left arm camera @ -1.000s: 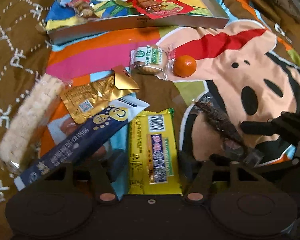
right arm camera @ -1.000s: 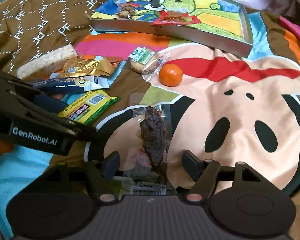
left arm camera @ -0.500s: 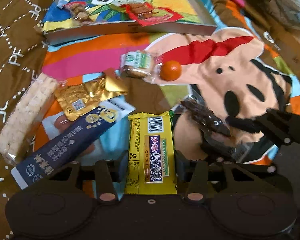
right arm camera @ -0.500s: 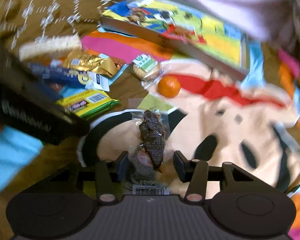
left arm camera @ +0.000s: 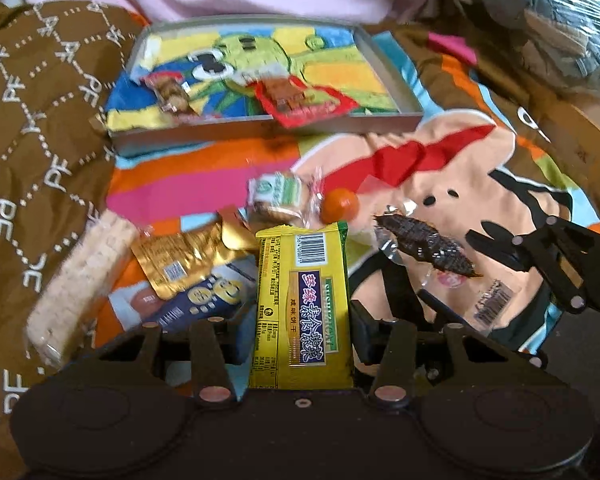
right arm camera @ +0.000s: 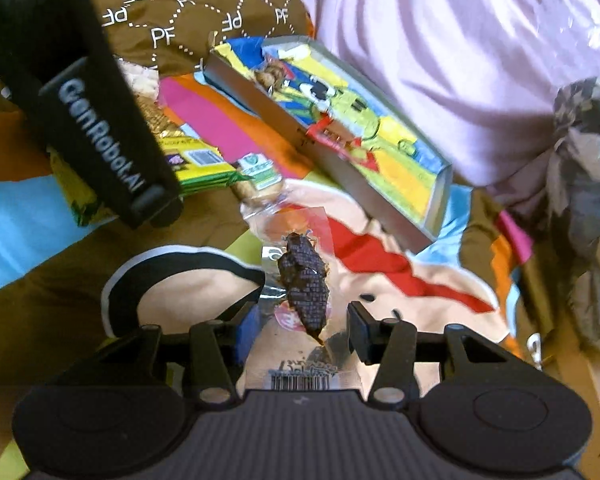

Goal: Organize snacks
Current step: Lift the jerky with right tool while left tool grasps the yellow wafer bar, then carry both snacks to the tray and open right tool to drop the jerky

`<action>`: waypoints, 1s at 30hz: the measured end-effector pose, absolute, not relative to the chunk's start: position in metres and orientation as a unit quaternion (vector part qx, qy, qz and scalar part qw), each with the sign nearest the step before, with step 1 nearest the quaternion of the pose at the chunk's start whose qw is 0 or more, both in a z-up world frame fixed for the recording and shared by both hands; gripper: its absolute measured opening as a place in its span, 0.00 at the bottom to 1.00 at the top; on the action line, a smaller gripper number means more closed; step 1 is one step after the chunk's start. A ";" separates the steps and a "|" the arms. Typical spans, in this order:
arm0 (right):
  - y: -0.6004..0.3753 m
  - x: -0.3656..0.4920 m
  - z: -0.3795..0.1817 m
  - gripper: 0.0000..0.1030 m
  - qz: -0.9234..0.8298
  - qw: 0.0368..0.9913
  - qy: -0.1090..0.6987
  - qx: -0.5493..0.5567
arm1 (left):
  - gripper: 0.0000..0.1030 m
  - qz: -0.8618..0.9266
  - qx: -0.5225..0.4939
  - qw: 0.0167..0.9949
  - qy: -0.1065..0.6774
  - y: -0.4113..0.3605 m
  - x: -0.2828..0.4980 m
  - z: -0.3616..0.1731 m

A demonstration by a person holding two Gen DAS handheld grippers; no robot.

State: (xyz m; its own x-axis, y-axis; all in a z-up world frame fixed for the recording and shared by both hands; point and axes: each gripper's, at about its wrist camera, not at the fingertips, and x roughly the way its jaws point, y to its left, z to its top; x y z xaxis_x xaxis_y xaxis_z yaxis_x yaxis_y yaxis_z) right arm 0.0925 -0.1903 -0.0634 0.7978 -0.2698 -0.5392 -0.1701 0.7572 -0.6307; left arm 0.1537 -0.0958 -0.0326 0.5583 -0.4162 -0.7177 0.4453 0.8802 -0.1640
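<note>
Gripping snacks, both grippers, short of the tray [left arm camera: 260,130].
Left gripper [left arm camera: 300,326] jaws pinch yellow biscuit pack [left arm camera: 302,304]; right gripper [right arm camera: 300,330] jaws pinch clear packet of dark jerky [right arm camera: 304,284].

Under my tools lies a cartoon blanket [left arm camera: 452,184], printed with a peach-coloured face, a red jagged band and pink and orange stripes. Beside it on my left I see a brown quilted cover [left arm camera: 40,128] with white dotted lines and "PF" lettering. Beyond both rises pale pink-lilac fabric [right arm camera: 440,40] in soft folds. At my far right sits a grey crinkled mass [right arm camera: 588,168], possibly plastic wrap; blur prevents certainty.
</note>
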 end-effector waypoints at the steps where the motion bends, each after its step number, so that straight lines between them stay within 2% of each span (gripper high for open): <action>1: -0.189 0.092 -0.062 0.51 -0.031 0.883 0.309 -0.352 | 0.48 -0.241 0.018 0.886 0.396 -0.095 0.153 -0.031; 15: -0.188 0.091 -0.041 0.51 -0.071 0.909 0.181 -0.369 | 0.48 -0.180 -0.061 0.918 0.348 -0.074 0.201 0.000; 24: -0.201 0.140 -0.029 0.51 -0.119 0.930 0.121 -0.327 | 0.48 -0.140 -0.063 0.949 0.275 -0.075 0.254 0.017; 30: -0.211 0.181 -0.032 0.51 -0.137 0.934 0.114 -0.309 | 0.48 -0.133 -0.070 0.959 0.241 -0.084 0.290 0.019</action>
